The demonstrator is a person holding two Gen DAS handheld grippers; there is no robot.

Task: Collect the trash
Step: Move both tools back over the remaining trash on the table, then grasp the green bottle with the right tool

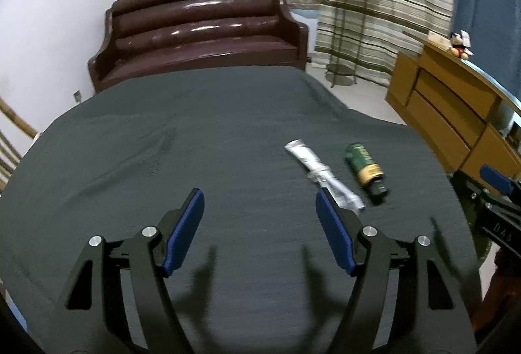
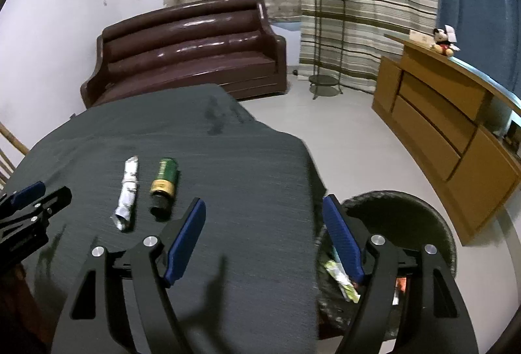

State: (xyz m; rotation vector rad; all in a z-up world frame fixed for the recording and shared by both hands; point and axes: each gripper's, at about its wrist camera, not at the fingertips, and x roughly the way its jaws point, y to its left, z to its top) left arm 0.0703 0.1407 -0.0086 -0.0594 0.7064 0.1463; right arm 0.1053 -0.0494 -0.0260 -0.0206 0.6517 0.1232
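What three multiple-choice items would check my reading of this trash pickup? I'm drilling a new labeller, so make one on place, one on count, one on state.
1. Where is the dark bin?
A. on the sofa
B. beside the table's right edge, lower than its top
C. on the wooden cabinet

2. How many pieces of trash lie on the grey tablecloth?
A. two
B. four
C. none

3. How does the green bottle rest?
A. upright
B. on its side
C. gripped in a hand-held gripper

Key: B, the right wrist view shows the bin past the cloth's edge with wrappers inside; A, only the crumpled white tube and the bottle are there; B, it lies flat beside the tube, apart from the right hand-held gripper and the left hand-held gripper.
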